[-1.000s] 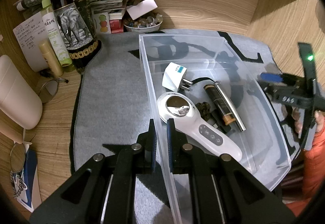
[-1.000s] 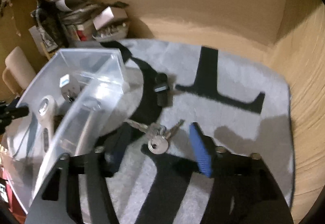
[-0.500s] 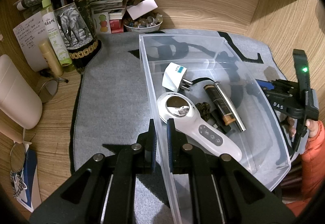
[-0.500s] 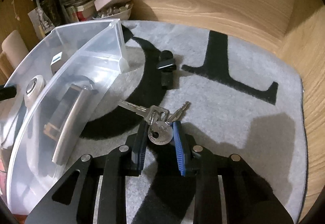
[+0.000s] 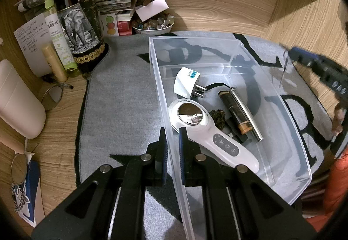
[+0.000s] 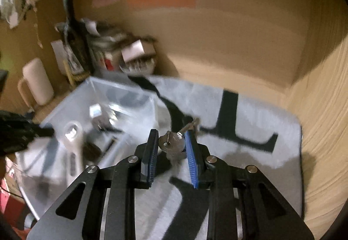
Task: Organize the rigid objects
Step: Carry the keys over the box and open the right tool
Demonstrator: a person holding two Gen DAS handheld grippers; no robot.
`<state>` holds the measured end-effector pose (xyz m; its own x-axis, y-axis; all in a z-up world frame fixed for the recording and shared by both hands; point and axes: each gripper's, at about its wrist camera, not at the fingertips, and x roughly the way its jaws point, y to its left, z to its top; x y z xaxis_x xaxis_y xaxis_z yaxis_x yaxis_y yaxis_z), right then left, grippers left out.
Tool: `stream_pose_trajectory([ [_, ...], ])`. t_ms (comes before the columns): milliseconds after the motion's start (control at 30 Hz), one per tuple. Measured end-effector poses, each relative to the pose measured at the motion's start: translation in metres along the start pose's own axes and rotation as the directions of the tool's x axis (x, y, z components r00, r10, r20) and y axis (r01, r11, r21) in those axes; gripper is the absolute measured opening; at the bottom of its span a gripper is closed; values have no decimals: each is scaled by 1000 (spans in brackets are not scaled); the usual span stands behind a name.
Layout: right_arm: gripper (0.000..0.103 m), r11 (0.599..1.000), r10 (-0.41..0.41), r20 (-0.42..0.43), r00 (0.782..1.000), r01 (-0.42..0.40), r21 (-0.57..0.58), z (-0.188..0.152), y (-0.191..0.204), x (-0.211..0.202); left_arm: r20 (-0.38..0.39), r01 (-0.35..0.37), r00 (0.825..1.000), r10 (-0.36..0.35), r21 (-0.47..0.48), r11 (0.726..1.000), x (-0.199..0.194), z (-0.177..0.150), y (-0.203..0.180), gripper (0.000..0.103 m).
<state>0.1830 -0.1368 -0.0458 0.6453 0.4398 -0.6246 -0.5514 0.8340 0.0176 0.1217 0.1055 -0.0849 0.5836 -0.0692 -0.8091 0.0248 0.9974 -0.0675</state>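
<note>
The clear plastic bin (image 5: 217, 44) sits on the grey mat (image 5: 121, 96) over the worktop, its near wall pinched between the left tongs (image 5: 171, 139); that grip should hold firm so the bin cannot slide. Ahead of those tongs inside lie a white handheld device (image 5: 217, 142), a metal tube (image 5: 245, 113) and a white plug adapter (image 5: 186, 82). The right tongs (image 6: 170, 144) clasp the bunch of keys (image 6: 171, 145) to the bin's right; carry them well over the rim before letting go.
</note>
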Motion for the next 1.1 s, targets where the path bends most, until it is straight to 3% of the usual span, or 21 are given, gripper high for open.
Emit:
stream_pose_trajectory([
  [167, 23, 998, 54, 80, 995, -51, -40, 19, 21, -20, 0, 0, 1000, 0, 0, 1000, 0, 0, 0, 9],
  [333, 23, 989, 120, 83, 989, -112, -96, 26, 48, -18, 1, 0, 1000, 0, -1, 1000, 0, 0, 0, 9],
  [633, 23, 971, 163, -69, 984, -173, -166, 5, 82, 29, 1, 1, 1000, -1, -1, 1000, 0, 0, 0, 9],
  [1100, 23, 965, 172, -228, 958, -211, -157, -10, 87, 61, 1, 2, 1000, -2, -1, 1000, 0, 0, 0, 9],
])
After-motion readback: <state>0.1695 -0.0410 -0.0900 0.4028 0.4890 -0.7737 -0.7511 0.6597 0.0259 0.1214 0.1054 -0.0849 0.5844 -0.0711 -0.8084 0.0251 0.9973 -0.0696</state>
